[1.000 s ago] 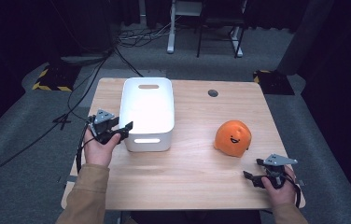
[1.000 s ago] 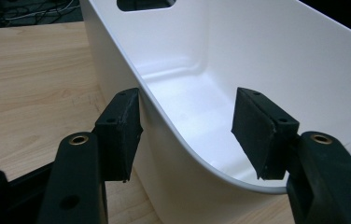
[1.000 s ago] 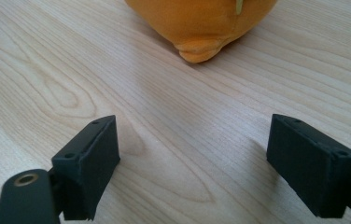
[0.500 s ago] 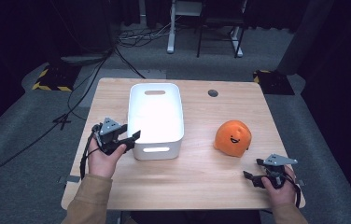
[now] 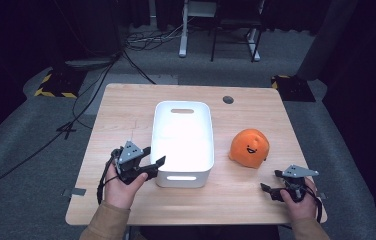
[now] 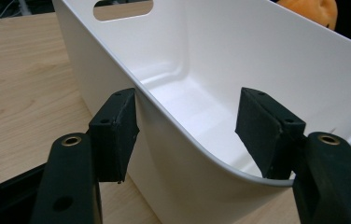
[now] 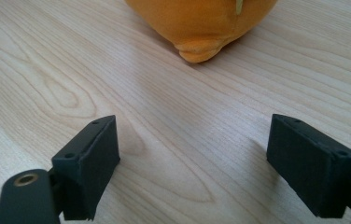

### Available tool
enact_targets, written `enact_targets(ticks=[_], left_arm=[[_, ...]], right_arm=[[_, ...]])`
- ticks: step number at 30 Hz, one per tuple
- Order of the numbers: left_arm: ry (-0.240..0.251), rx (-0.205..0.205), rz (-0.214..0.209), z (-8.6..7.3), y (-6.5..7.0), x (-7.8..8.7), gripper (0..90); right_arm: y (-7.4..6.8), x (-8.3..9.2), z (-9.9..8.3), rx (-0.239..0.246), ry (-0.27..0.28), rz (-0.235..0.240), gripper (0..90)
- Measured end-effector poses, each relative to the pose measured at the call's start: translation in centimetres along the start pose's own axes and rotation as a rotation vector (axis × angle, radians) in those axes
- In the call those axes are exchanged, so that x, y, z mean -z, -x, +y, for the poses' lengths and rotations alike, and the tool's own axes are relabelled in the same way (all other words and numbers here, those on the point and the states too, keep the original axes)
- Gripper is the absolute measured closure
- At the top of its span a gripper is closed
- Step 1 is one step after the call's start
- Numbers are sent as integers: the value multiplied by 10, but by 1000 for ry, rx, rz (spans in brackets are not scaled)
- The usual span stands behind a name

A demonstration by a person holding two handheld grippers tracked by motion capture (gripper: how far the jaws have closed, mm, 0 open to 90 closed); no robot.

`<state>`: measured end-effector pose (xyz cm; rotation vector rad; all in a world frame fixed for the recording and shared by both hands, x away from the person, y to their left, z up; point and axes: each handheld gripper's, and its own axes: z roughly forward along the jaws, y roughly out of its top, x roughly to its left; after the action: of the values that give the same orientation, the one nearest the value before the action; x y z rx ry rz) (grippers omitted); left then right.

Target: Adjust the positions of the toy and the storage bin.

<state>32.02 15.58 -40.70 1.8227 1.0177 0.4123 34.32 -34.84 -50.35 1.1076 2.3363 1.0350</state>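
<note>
Jaws of left gripper (image 5: 152, 165): just been opening, now parted astride the near left corner of white bin (image 5: 183, 142) — one pad outside the wall, one inside over the rim, neither pressing in the left gripper view. Jaws of right gripper (image 5: 276, 182): spread wide, nothing between but bare wood of table (image 5: 126, 107).

Bin: white plastic, oblong, slot handle in each short wall, standing at table centre; near corner cut off at the bottom of the left gripper view. No brand, label or lettering legible.

Orange plush toy (image 5: 248, 147): rounded, dark stitched smile facing the camera, on the table right of the bin, well apart from it, ahead of the right gripper. Upper part cropped in the right gripper view (image 7: 201, 25) — small yellowish tag at its edge, writing unreadable.

Round grommet (image 5: 228, 99): far table edge.
</note>
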Motion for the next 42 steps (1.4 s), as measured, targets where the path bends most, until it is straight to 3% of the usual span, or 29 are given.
enact_targets(ticks=[8, 19, 33, 42], left_arm=[[-2, -14, -12, -7, 31, 3, 357], [-12, -20, -49, -17, 61, 9, 298], [-19, -43, -92, -27, 86, 18, 295], [-35, -46, -93, -29, 95, 20, 244]], right_arm=[[0, 0, 0, 0, 0, -1, 172], [0, 0, 0, 1, 0, 0, 172], [0, 0, 0, 0, 0, 0, 172], [0, 0, 0, 0, 0, -1, 172]])
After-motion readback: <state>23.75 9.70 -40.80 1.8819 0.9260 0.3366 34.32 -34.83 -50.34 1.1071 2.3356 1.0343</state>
